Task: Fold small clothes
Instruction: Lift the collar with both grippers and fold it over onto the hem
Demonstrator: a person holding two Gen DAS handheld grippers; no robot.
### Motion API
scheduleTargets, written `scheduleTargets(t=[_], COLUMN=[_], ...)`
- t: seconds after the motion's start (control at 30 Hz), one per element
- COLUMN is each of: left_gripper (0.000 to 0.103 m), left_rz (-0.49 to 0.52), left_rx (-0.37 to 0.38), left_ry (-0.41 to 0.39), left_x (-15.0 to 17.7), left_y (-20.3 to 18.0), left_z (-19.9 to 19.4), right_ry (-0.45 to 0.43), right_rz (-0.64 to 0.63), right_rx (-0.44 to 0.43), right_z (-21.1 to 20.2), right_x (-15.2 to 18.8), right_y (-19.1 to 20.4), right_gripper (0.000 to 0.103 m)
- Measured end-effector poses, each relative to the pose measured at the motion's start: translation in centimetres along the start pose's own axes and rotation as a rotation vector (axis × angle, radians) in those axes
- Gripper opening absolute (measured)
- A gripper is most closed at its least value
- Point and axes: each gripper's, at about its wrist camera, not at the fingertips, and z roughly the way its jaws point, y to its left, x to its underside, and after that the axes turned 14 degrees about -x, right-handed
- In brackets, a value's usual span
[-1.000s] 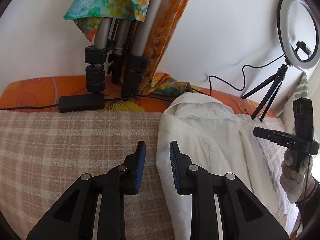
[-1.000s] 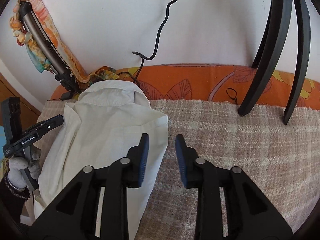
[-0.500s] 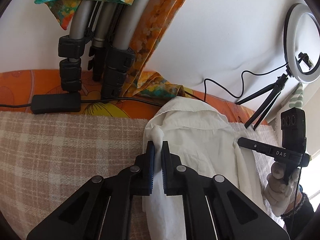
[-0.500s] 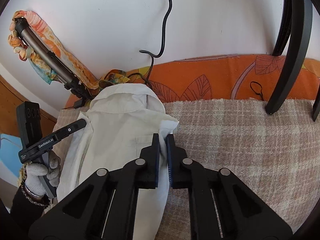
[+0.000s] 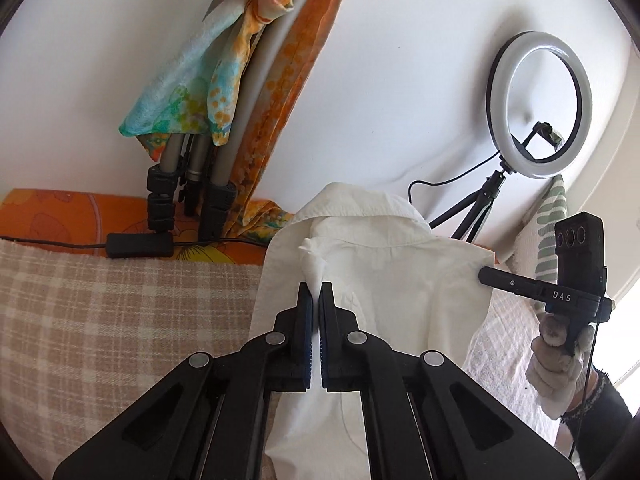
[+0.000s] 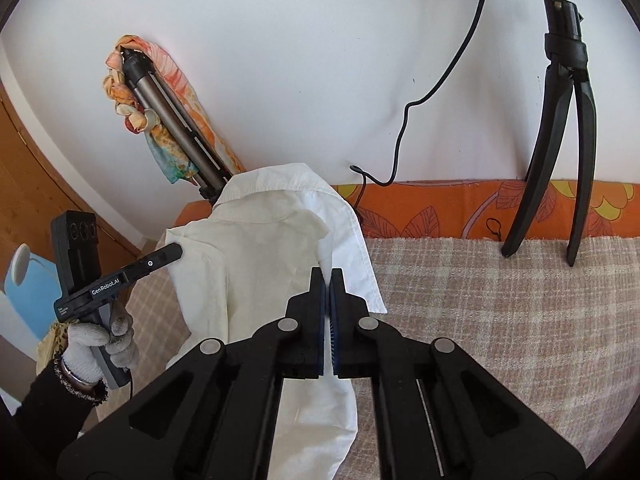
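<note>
A small white collared shirt (image 5: 384,272) hangs lifted above a beige checked blanket (image 5: 120,312), collar at the top. My left gripper (image 5: 315,294) is shut on a pinch of the shirt's left shoulder. My right gripper (image 6: 330,280) is shut on the shirt (image 6: 256,264) at its right shoulder. Each gripper shows in the other's view, the right one (image 5: 488,274) and the left one (image 6: 176,250), both at the shirt's edge. The shirt's lower part hangs behind my fingers.
A folded tripod wrapped in a colourful scarf (image 5: 192,100) leans on the white wall at the left. A ring light on a black tripod (image 5: 540,108) stands at the right, its legs (image 6: 560,160) on an orange floral sheet (image 6: 440,208). A black cable (image 5: 140,245) runs along the blanket's back edge.
Both grippers shut on the shirt's shoulders about half a second ago and have since lifted it, so it now hangs upright off the blanket.
</note>
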Motion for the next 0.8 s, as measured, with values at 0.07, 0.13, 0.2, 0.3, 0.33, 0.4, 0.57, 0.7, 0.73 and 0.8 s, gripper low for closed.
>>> scheduleTargets(t=[0.07,0.13,0.2,0.3,0.33,0.4,0.57,0.7,0.73,0.8], left_gripper=[0.001,0.001,0.001,0.001,0.001,0.001,0.001,0.001,0.001,0.001], left_rz=[0.015,0.026,0.031,0.053,0.064,0.073,0.097,0.132,0.137,0.156], left_rx=[-0.006,-0.01,-0.009,-0.019,-0.022,-0.023,-0.036,-0.055,-0.062,-0.082], left_ry=[-0.009,-0.023,-0.032,-0.046,-0.052,-0.057,-0.055,-0.024,-0.016,0.003], left_x=[0.2,0.7,1.2,2.5,3.0,4.2,8.3,12.3,13.3,15.4], left_y=[-0.6,-1.3,-1.5,-2.3,-2.6,-3.1,-3.8,-4.3,-4.3,-4.4], left_z=[-1.2,-2.5,-4.3,-7.1,-8.0,-9.6,-12.9,-14.2,-14.5,-14.8], right_ry=[-0.006,-0.013,-0.015,-0.016,-0.017,-0.018,-0.025,-0.01,-0.007,0.011], right_rz=[-0.018,-0.027,-0.045,-0.064,-0.069,-0.072,-0.048,-0.03,-0.021,-0.027], right_rx=[0.002,-0.004,0.004,0.006,0.009,0.015,0.037,0.051,0.054,0.08], right_z=[-1.4,-2.9,-4.2,-6.1,-6.7,-7.8,-10.8,-11.6,-11.7,-11.5], right_x=[0.4,0.9,1.6,3.4,4.2,5.8,10.8,15.4,16.5,18.7], right_y=[1.6,3.1,4.7,7.1,7.8,8.9,10.5,11.1,11.2,11.3], right_gripper=[0.003,0.003,0.003,0.003,0.003,0.003,0.003,0.003,0.003,0.003])
